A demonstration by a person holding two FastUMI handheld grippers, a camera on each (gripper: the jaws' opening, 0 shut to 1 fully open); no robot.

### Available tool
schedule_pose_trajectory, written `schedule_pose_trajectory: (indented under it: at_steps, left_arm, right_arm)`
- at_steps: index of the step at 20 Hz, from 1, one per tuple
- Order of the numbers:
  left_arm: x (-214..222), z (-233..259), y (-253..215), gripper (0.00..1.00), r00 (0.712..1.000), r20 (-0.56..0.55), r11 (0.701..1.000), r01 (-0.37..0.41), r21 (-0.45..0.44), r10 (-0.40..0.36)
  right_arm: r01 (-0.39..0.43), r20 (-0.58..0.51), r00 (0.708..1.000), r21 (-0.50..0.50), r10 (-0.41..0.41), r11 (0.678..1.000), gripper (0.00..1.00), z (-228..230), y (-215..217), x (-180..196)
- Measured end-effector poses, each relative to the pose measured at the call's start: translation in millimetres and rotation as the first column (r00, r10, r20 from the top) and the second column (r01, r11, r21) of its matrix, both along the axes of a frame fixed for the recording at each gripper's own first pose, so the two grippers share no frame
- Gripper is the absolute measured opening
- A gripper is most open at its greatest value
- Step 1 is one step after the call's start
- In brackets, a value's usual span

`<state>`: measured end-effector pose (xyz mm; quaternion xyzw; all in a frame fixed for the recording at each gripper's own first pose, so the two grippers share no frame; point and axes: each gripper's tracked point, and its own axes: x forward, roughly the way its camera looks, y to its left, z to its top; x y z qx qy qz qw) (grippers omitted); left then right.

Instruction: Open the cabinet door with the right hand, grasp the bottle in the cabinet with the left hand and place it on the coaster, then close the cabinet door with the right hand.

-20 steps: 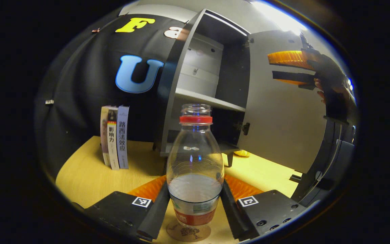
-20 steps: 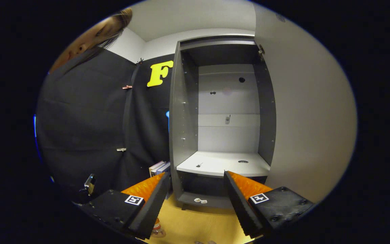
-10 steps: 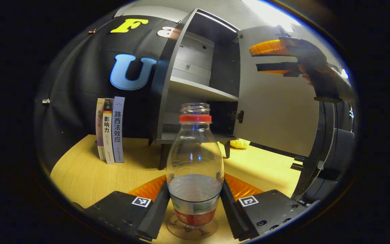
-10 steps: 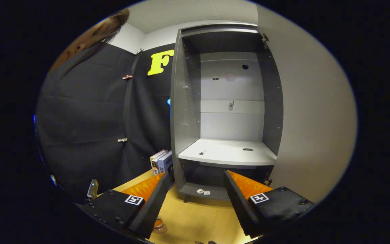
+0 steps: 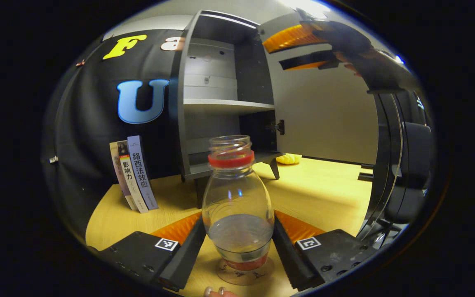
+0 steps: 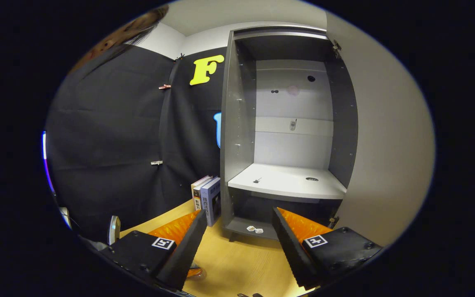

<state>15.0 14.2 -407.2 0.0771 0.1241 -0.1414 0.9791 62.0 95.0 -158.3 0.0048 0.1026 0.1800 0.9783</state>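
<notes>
Upright, neck up, the bottle (image 5: 238, 206) stands on the coaster (image 5: 245, 274) between open left tongs (image 5: 237, 251).

Ahead and to the left of the gripper we see three books (image 5: 132, 173) standing upright on the wooden table (image 5: 324, 194), leaning slightly against the black cloth wall (image 5: 85, 107). Farther ahead to the right, a small yellow object (image 5: 289, 159) lies on the table.
</notes>
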Motion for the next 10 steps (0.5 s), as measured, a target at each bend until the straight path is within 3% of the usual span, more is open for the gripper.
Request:
schedule_pose_trajectory:
  at_steps: [8,10]
  left_arm:
    - [6.1,21.2,1.4,0.96,0.998,0.003,0.994,-0.061,-0.092,0.062]
    - [7.4,38.8,-0.9,0.93,0.998,0.023,0.993,-0.054,-0.103,0.057]
  right_arm:
    - [0.011,-0.002,1.000,0.002,-0.011,1.000,0.98,5.7,-12.5,-15.7]
    - [0.018,0.006,1.000,0.012,-0.018,1.000,0.98,11.8,-16.2,-19.5]
